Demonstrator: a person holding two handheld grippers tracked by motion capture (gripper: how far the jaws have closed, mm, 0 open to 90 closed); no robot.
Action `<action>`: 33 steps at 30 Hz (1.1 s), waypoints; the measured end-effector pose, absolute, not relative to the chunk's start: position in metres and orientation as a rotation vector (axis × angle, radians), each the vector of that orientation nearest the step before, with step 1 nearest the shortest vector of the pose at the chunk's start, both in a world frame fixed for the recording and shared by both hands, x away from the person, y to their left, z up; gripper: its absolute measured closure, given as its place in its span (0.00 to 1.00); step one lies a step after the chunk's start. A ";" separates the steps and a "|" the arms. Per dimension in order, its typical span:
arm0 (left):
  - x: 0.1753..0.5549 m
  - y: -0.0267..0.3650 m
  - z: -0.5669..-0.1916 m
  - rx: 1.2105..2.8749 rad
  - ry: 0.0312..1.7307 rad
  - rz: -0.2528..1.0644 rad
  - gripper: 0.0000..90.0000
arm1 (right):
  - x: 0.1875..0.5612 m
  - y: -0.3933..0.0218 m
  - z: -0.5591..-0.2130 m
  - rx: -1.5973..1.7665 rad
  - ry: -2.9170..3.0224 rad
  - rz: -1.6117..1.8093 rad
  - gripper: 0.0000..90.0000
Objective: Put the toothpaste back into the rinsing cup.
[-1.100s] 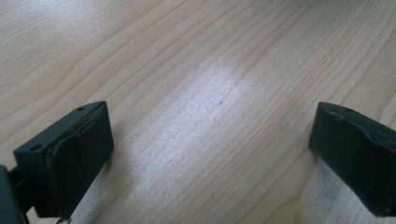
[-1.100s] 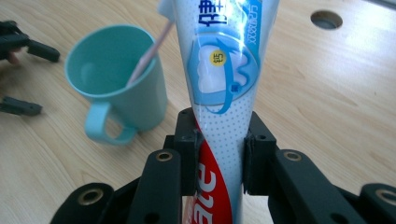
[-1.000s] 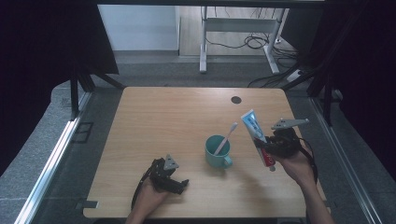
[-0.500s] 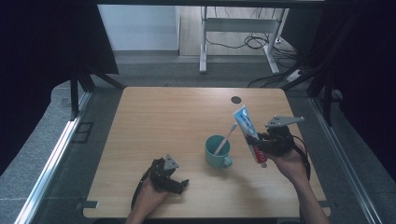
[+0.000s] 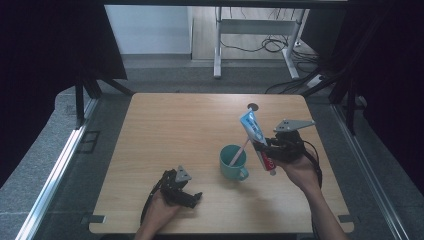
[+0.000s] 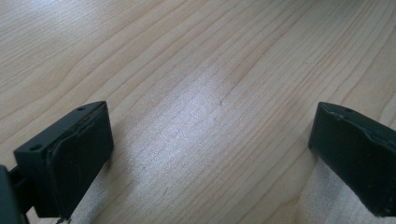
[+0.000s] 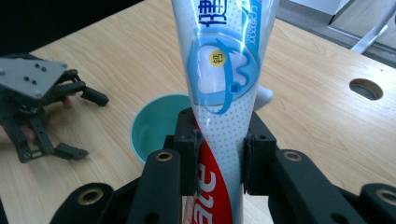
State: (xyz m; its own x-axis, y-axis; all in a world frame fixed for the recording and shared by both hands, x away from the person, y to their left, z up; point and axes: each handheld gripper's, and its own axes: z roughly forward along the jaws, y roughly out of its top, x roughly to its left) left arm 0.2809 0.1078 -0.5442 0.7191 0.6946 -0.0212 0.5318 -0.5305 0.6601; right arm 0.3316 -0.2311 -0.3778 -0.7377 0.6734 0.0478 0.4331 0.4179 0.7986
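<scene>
Beneath both tongs: a pale rectangular wooden table [image 5: 165, 130] with a visible grain, bare across most of its top, with a small round dark hole [image 5: 252, 106] near its far edge, beyond the right tongs.

Near the table's front edge, low on the wood: the left gripper [image 5: 186, 194], black, with a small grey three-cornered plate on top, gripped by the person's left hand [image 5: 159, 212]. Jaws spread wide in the left gripper view, one black pad [image 6: 79, 154] at each side, only bare wood grain between them, both tips close to the surface.

Farther back and well to the right of that one: the right gripper [image 5: 262, 150], black, under a larger grey three-cornered plate, held above the table by the right hand [image 5: 299, 167], with a cable trailing toward the forearm. Jaws narrowed and clamped on a tube; in the right gripper view, pads pressed against both sides of it.

Just left of the right tongs, between the two tongs: a teal round ceramic mug [image 5: 233, 161] with a handle, standing upright on the table, a white toothbrush [image 5: 241, 149] leaning inside.

Between the right jaws: a white and light-blue plastic toothpaste tube [image 5: 254, 131] with a red band, tilted, flat end up and away, cap end [image 5: 271, 171] down, just beside the mug and clear of the wood.
</scene>
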 end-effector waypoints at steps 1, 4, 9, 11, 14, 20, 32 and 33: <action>0.281 0.108 -0.544 2.265 0.925 0.322 0.00 | 0.332 -0.230 -0.377 0.963 2.394 1.229 0.79; 0.281 0.108 -0.544 2.265 0.925 0.322 0.00 | 0.333 -0.226 -0.375 0.957 2.391 1.238 0.79; 0.281 0.108 -0.544 2.264 0.926 0.322 0.00 | 0.335 -0.219 -0.373 0.942 2.388 1.251 0.79; 0.281 0.108 -0.544 2.264 0.925 0.321 0.00 | 0.336 -0.216 -0.372 0.937 2.389 1.252 0.79; 0.281 0.108 -0.544 2.263 0.925 0.321 0.00 | 0.338 -0.211 -0.371 0.928 2.393 1.253 0.79; 0.281 0.108 -0.544 2.263 0.925 0.322 0.00 | 0.342 -0.203 -0.370 0.925 2.384 1.260 0.79; 0.281 0.108 -0.544 2.263 0.924 0.323 0.00 | 0.349 -0.188 -0.373 0.917 2.380 1.270 0.79; 0.281 0.108 -0.544 2.262 0.924 0.322 0.00 | 0.349 -0.186 -0.373 0.915 2.378 1.269 0.79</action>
